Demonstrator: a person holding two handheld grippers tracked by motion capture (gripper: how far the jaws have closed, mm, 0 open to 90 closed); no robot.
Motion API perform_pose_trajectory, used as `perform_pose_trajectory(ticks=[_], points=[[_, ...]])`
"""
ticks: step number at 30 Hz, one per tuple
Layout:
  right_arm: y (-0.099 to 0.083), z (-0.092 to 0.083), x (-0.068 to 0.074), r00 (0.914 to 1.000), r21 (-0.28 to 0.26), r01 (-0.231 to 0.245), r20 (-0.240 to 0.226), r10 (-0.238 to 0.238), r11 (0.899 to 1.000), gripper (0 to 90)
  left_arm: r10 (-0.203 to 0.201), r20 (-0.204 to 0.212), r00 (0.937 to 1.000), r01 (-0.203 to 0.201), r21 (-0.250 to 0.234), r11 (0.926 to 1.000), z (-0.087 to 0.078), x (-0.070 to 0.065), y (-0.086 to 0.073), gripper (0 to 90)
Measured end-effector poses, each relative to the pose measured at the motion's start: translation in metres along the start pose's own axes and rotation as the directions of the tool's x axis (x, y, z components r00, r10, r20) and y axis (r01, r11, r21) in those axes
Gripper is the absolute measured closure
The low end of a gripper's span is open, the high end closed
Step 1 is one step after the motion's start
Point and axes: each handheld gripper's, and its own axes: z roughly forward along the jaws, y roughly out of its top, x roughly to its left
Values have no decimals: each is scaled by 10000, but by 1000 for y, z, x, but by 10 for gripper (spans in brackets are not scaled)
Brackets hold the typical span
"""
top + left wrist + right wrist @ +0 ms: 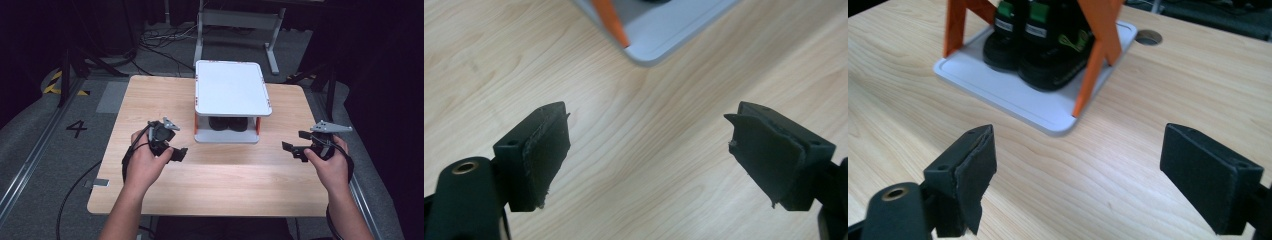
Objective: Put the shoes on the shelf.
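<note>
wooden table (225, 175), light grain, viewed from above. a small two-tier shelf rack (232, 87) stands near the middle of the table, toward its far side: white top tray, white bottom tray, orange corner posts (1089, 75) between them. a pair of black shoes (1040, 50) sits on the bottom tray, side by side, touching each other, under the top tray. green labels show at their upper part in the right gripper view; lettering too small to read.

left gripper (176, 150) is held in the person's left hand (145, 165) over the table, just beside the rack's near left corner and apart from it. its jaws stand wide apart, released, nothing between them. in the left gripper view the bare table shows between the pads (546, 155), with the corner of the rack's bottom tray (664, 42) ahead. the pad edges look worn and frayed.

right gripper (295, 145) is held in the person's right hand (330, 167) over the right part of the table, near the rack's near right corner, apart from it. its jaws are likewise spread, released, gripping nothing. the right gripper view faces the rack and shoes across bare wood.

a round cable hole (1149, 36) in the table lies beyond the rack in that view.

floor below is grey, with cables (160, 40) and a marked "4" (76, 128).
</note>
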Motion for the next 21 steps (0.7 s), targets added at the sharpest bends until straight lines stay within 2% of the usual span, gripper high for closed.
perform_pose_trajectory(ticks=[3, 4, 5, 6, 8, 11, 12, 14, 16, 17, 19, 20, 21], points=[[-15, 3, -14, 9976, 289, 645, -260, -638, 9975, 156, -357, -28, 9994, 357, -149, 9993, 5, 12, -17, 166], [-19, 3, -18, 9968, 281, 776, -217, -770, 9966, 156, -162, -186, 9997, 161, -94, 9998, 7, 18, -24, 166], [-25, 5, -25, 9971, 334, 759, -57, -757, 9966, 157, -92, -466, 9989, 88, -99, 9999, 8, 23, -30, 167], [-30, 6, -31, 9986, 334, 516, 133, -521, 9981, 159, -36, -621, 9981, 26, -168, 9999, 9, 27, -34, 167], [-37, 8, -39, 9988, 199, 284, 393, -291, 9994, 158, -169, -906, 9957, 154, -163, 9997, 13, 34, -43, 164], [-49, 12, -49, 9963, 293, 591, 614, -608, 9978, 157, -171, -1173, 9929, 184, 97, 9998, 19, 43, -55, 173], [-61, 17, -56, 9945, 643, 736, 702, -781, 9952, 157, -204, -1364, 9904, 232, 190, 9996, 22, 48, -60, 165], [-64, 19, -59, 9938, 759, 768, 746, -825, 9941, 159, -229, -1329, 9909, 276, 336, 9991, 25, 54, -66, 166], [-72, 23, -65, 9923, 948, 810, 857, -892, 9922, 159, -496, -1408, 9888, 558, 404, 9976, 29, 61, -72, 167], [-76, 26, -68, 9915, 1071, 823, 920, -923, 9908, 159, -466, -1431, 9886, 534, 440, 9976, 31, 62, -74, 166], [-81, 30, -72, 9905, 1288, 902, 920, -1025, 9876, 159, -575, -1400, 9885, 629, 349, 9974, 36, 68, -77, 166], [-84, 32, -74, 9907, 1310, 881, 916, -1006, 9875, 158, -654, -1508, 9864, 711, 329, 9969, 38, 69, -78, 166], [-86, 34, -74, 9918, 1342, 815, 872, -937, 9876, 155, -731, -1827, 9805, 815, 390, 9959, 40, 70, -79, 167]])
